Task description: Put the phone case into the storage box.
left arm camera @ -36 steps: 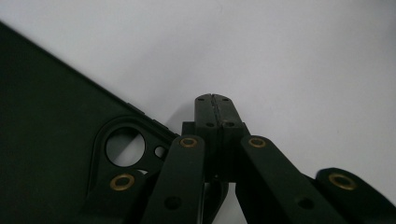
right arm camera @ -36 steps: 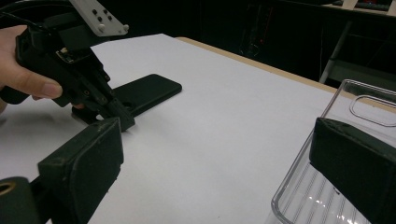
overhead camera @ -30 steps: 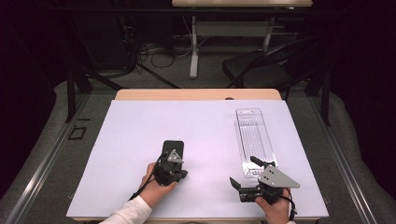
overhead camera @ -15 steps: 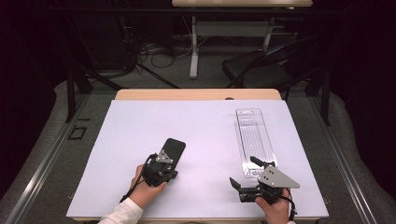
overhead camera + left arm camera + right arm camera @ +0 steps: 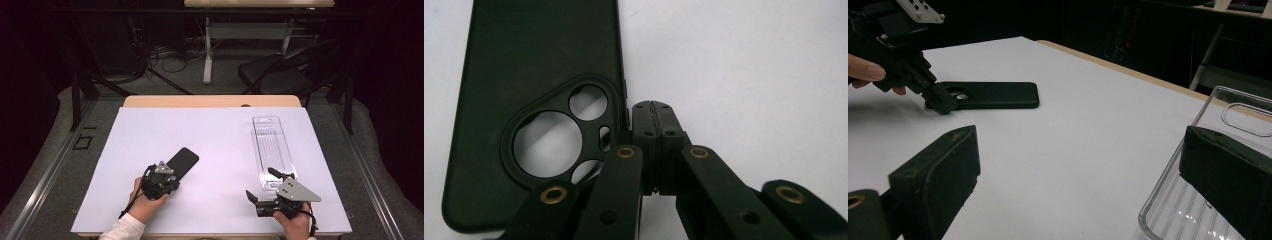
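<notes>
The left gripper (image 5: 655, 107) has its fingers pressed flat together with nothing between them, their tips touching the long side edge of the black phone case (image 5: 531, 100) just beside its camera cut-out. In the high view that case (image 5: 181, 161) lies flat on the white worktop (image 5: 215, 135), angled up and to the right from the left gripper (image 5: 167, 181), in the near left part of the sheet. The right gripper (image 5: 262, 190) lies low near the front edge with its fingers spread wide and holding nothing; one finger (image 5: 1228, 172) stands in front of the near end of the clear plastic tray (image 5: 1218, 150), though contact cannot be told. The tray (image 5: 272, 147) lies lengthwise on the right side, and nothing can be made out inside it. Between case and tray the worktop is bare, and the far half is open up to the wooden edge (image 5: 212, 101).
</notes>
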A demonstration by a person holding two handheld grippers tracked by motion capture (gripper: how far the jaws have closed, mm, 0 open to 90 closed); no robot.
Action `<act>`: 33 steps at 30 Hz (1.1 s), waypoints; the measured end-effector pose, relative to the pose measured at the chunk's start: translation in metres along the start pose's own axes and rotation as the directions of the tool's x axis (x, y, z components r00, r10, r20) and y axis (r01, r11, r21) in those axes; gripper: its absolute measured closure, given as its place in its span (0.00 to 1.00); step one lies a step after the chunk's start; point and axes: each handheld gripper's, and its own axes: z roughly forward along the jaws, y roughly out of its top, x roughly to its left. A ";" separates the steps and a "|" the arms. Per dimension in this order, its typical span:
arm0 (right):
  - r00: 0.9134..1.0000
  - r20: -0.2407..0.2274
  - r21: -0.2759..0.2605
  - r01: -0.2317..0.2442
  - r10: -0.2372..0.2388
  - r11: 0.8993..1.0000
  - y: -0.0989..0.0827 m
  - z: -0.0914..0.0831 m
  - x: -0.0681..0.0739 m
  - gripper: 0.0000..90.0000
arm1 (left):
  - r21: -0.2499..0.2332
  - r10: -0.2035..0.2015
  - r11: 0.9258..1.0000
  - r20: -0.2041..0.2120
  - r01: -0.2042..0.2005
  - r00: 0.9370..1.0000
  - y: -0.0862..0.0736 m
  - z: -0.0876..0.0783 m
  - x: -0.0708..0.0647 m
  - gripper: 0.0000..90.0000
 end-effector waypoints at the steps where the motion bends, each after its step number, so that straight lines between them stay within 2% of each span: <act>1: 1.000 0.001 -0.003 0.001 -0.001 1.000 0.000 0.000 0.000 0.03 | 0.001 -0.006 1.000 0.003 0.006 1.000 0.000 0.000 0.001 1.00; 7: 1.000 -0.001 -0.002 0.002 -0.002 1.000 0.000 0.000 0.000 0.03 | -0.003 -0.006 1.000 -0.003 0.006 1.000 -0.001 0.000 0.000 1.00; 10: 1.000 -0.001 -0.001 0.002 -0.002 1.000 0.000 0.000 0.000 0.03 | -0.005 -0.013 1.000 0.010 0.013 1.000 -0.001 -0.001 0.000 1.00; 17: 1.000 -0.002 -0.001 0.003 -0.003 1.000 0.000 0.000 0.000 0.03 | -0.044 -0.014 0.999 0.025 0.015 1.000 0.001 -0.005 -0.003 0.94; 24: 1.000 -0.005 -0.004 0.004 -0.004 1.000 0.000 0.000 0.000 0.03 | -0.074 -0.020 0.997 0.027 0.022 0.999 0.001 -0.008 -0.002 0.83; 26: 1.000 -0.004 -0.003 0.004 -0.004 1.000 0.000 0.000 -0.001 0.03 | -0.091 -0.020 0.996 0.027 0.023 0.999 0.001 -0.008 -0.002 0.74; 29: 1.000 -0.005 -0.001 0.005 -0.005 1.000 0.000 0.000 0.000 0.03 | -0.109 -0.030 0.993 0.023 0.033 0.999 0.001 -0.009 -0.001 0.69; 33: 1.000 -0.007 -0.001 0.006 -0.006 1.000 0.000 0.000 -0.001 0.03 | -0.153 -0.010 0.988 0.031 0.014 0.999 0.001 -0.011 0.001 0.64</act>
